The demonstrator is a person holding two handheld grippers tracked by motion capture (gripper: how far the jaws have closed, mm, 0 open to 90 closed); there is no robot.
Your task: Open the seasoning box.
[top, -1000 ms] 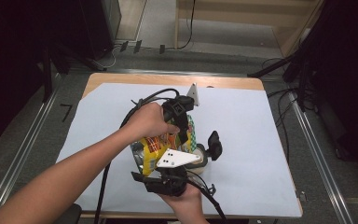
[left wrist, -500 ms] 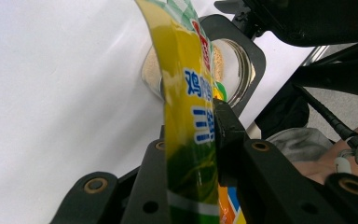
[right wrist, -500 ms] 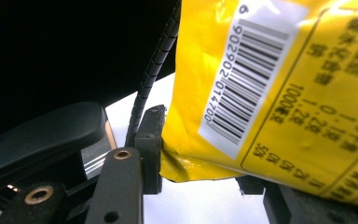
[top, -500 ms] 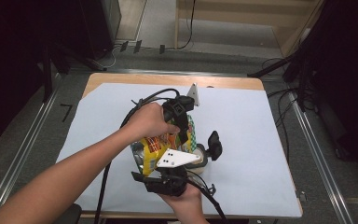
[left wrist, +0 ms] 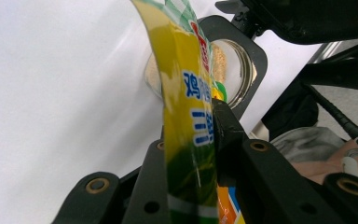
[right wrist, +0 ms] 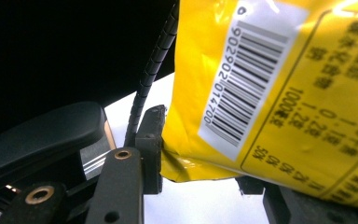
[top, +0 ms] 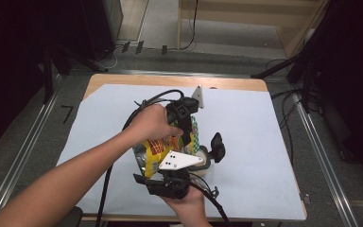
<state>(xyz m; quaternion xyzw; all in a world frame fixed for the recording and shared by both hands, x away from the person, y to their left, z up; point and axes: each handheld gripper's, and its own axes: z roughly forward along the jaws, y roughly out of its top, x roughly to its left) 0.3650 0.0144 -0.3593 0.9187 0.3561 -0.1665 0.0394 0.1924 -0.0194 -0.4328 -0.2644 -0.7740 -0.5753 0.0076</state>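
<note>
Yellow snack bag (top: 163, 146): printed foil packet with blue Chinese lettering and a barcode panel, held above the middle of the worktop (top: 246, 123), which carries a pale blue sheet. Its upper part is pinched between the jaws of the left gripper (top: 185, 124), which are pressed together on the foil; in the left gripper view the bag (left wrist: 186, 116) rises between the two black jaws.

Glass jar (top: 202, 158): round, open-mouthed, holding a pale crumbly filling, standing on the sheet just beside and below the bag. In the left gripper view the jar (left wrist: 235, 70) sits beyond the bag's top edge, framed by a black jaw of the other gripper.

Right gripper (top: 203, 158): held from the near edge, jaws partly spread around the jar. In the right gripper view the bag (right wrist: 279, 93) hangs close before its jaws; whether the pads press on the jar cannot be told.
</note>
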